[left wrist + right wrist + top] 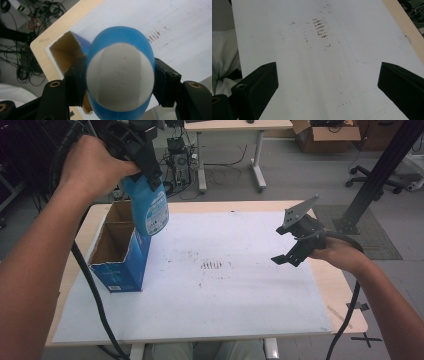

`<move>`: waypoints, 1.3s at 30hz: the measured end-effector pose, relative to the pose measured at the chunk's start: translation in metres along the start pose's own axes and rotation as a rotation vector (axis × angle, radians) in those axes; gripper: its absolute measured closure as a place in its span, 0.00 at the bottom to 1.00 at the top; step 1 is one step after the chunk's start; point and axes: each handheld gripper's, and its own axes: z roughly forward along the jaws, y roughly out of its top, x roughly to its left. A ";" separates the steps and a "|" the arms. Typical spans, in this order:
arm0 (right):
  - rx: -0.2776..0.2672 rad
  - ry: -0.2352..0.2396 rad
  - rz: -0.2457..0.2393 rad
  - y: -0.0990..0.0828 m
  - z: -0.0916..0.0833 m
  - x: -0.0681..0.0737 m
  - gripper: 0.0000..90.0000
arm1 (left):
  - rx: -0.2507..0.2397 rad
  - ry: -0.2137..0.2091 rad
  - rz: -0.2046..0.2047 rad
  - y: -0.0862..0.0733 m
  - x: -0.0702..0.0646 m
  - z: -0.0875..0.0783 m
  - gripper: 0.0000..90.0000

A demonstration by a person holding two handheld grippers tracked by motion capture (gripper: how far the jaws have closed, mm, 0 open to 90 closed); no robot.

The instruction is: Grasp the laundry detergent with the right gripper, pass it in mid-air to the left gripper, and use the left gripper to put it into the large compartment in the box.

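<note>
Above box | left claw grips bottle | upright, base down

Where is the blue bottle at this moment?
In the high view the blue bottle is at the left, held in the left gripper in the air just above the open blue box, over its right edge.
</note>
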 end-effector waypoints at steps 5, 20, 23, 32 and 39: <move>0.001 -0.004 0.001 -0.002 -0.001 -0.003 0.03 | 0.004 0.021 -0.092 -0.005 0.017 -0.004 0.42; 0.029 -0.010 -0.006 -0.003 0.002 -0.007 0.03 | 0.023 0.064 -0.285 -0.025 0.058 0.004 0.42; 0.032 -0.009 -0.008 -0.004 0.002 -0.008 0.03 | 0.021 0.072 -0.311 -0.029 0.064 0.006 0.42; 0.038 -0.012 -0.009 -0.004 0.003 -0.007 0.03 | 0.033 0.099 -0.381 -0.041 0.076 0.016 0.42; 0.036 -0.008 0.001 -0.006 0.004 -0.006 0.03 | 0.045 0.102 -0.415 -0.051 0.084 0.029 0.42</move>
